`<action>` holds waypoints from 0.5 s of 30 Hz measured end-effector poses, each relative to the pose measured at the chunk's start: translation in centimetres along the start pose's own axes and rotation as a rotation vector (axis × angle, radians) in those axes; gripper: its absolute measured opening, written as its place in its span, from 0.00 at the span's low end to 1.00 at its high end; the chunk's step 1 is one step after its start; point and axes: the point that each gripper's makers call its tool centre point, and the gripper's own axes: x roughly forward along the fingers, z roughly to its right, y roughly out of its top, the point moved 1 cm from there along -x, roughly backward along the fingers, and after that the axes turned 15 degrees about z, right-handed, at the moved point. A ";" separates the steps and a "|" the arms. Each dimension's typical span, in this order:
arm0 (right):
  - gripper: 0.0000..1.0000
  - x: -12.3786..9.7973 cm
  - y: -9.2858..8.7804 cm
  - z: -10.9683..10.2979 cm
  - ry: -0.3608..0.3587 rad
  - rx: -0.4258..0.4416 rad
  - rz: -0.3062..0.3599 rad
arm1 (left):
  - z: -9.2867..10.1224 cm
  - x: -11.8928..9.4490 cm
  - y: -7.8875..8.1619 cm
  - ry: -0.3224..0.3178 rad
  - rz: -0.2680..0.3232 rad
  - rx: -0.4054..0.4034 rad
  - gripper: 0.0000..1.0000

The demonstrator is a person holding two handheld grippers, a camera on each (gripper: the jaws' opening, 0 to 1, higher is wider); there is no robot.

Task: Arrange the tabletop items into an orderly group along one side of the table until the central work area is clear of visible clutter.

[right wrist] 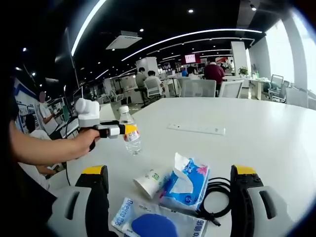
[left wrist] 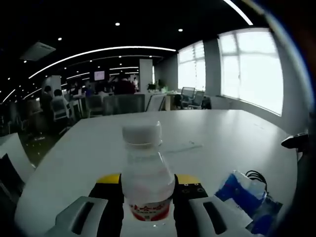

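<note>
A clear water bottle [left wrist: 147, 173] with a white cap and a red label stands upright between the black, yellow-tipped jaws of my left gripper [left wrist: 148, 183], which is shut on it. In the right gripper view a hand holds that left gripper [right wrist: 127, 130] around the bottle [right wrist: 131, 140] near the table's left edge. My right gripper [right wrist: 170, 174] is wide open low over the table. Ahead of its jaws lie a tipped paper cup [right wrist: 149, 182], a blue tissue pack [right wrist: 187, 185], a black cable [right wrist: 217, 193] and a flat blue-and-white packet [right wrist: 150, 222].
The white table [right wrist: 256, 133] carries a white power strip [right wrist: 196, 129] at its middle. The tissue pack [left wrist: 244, 195] and cable [left wrist: 255, 175] also lie right of the left gripper. Office chairs and seated people are beyond the far edge.
</note>
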 end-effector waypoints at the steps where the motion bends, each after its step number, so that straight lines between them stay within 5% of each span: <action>1: 0.99 -0.1 -0.1 0.2 -0.003 -0.001 -0.003 | -0.1 0.1 -0.1 0.013 0.000 -0.006 0.35; 11: 0.99 -1.2 -2.1 1.6 -0.024 0.021 -0.043 | -0.9 1.4 -0.6 0.067 0.009 0.099 0.35; 15: 0.99 -1.4 -2.4 2.1 -0.030 0.025 -0.051 | -1.3 2.0 -1.4 0.081 0.004 0.077 0.36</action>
